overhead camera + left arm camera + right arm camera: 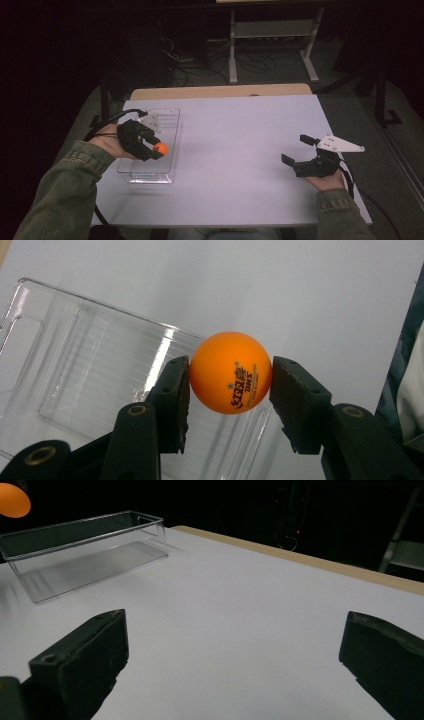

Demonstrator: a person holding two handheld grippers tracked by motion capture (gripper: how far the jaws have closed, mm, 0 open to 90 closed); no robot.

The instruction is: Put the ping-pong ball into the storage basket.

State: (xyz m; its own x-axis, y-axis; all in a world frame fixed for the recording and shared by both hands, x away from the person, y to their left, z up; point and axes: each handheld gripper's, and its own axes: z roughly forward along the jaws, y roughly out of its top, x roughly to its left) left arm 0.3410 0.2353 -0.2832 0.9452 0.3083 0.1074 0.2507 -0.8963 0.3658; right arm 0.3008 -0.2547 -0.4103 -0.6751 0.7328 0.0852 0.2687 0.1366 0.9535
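Note:
An orange ping-pong ball [230, 372] with printed lettering sits clamped between the two black jaws of my left gripper [159, 148], held above a clear plastic bin [169, 120] on the left of the white table. The ball [160, 148] hangs over the bin's right side. In the right gripper view the ball [13, 500] shows at the top left, above the bin [85, 555]. My right gripper [299, 150] rests low over the table's right part, jaws wide apart with nothing between them.
The white table [240, 150] has a wooden strip along its far edge. Beyond it stand a metal frame [272, 30] and tangled cables on a dark floor. Bare table surface lies between the bin and the right gripper.

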